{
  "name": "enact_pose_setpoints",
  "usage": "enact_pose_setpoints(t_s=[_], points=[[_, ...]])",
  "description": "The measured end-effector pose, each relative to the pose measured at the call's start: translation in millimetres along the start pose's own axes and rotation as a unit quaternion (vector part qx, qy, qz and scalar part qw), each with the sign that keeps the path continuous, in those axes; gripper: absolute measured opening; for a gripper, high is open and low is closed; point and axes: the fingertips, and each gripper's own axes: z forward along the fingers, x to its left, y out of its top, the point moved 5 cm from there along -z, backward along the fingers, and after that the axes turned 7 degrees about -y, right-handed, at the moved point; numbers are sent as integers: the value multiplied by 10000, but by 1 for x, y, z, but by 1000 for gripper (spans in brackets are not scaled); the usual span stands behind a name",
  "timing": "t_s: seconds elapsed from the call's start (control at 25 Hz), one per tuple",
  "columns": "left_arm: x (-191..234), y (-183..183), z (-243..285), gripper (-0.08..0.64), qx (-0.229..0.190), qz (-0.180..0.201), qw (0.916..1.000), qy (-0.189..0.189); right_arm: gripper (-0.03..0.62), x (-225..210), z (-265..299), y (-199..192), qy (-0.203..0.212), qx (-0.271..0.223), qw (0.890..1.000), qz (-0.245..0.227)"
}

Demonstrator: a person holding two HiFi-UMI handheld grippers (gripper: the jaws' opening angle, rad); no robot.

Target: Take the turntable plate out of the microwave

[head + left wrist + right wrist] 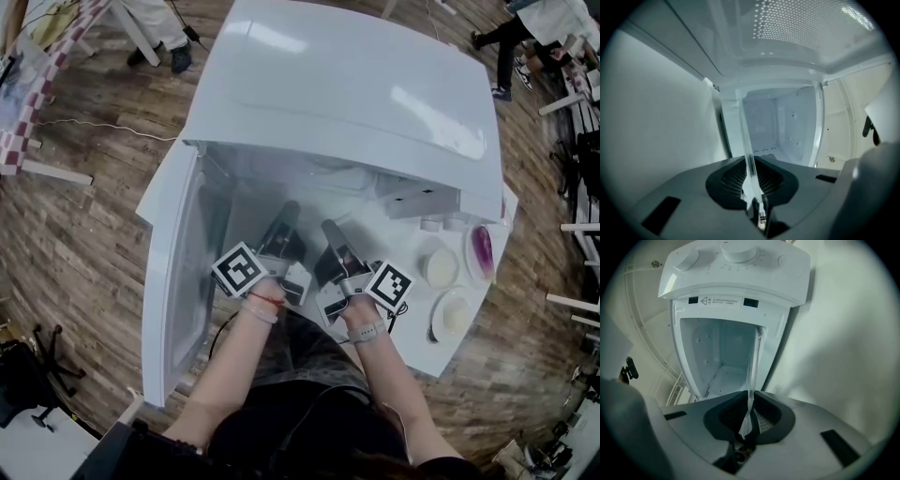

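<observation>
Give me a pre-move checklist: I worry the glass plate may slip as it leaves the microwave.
1. Left gripper jaws shut on the turntable plate: ok.
2. Right gripper jaws shut on the plate's edge: ok.
3. Microwave door wide open: ok.
4. Plate clear of the cavity walls: cannot tell; the glass barely shows in the head view.
5. Free set-down spot on the table: cannot tell; round dishes sit at its right.

Together the left hand-held gripper (285, 217) and right hand-held gripper (332, 234) reach forward, jaws clamped.
</observation>
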Motion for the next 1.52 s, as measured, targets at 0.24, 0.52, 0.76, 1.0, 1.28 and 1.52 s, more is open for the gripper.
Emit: enact_pose_setpoints(t_s=[0.24,0.52,0.76,1.0,1.28,1.52], points=[[-3,-7,0,34,-306,-814,9957,-309,55,1,-3,2,60,11,9996,-290],[-3,-6,0,32,-325,-904,9947,-364,87,-6,1,29,-33,-286,9990,-332],[-2,-10,-8,31,-313,-964,9941,-375,92,-9,11,50,43,-477,9988,-125],[-2,-10,-14,31,-288,-956,9940,-436,88,-8,17,58,207,-592,9980,62],[-3,-11,-17,31,-246,-970,9941,-428,51,-11,14,54,312,-554,9980,-30],[-5,-12,-21,31,-251,-903,9949,-385,49,-12,10,51,403,-545,9977,-11]])
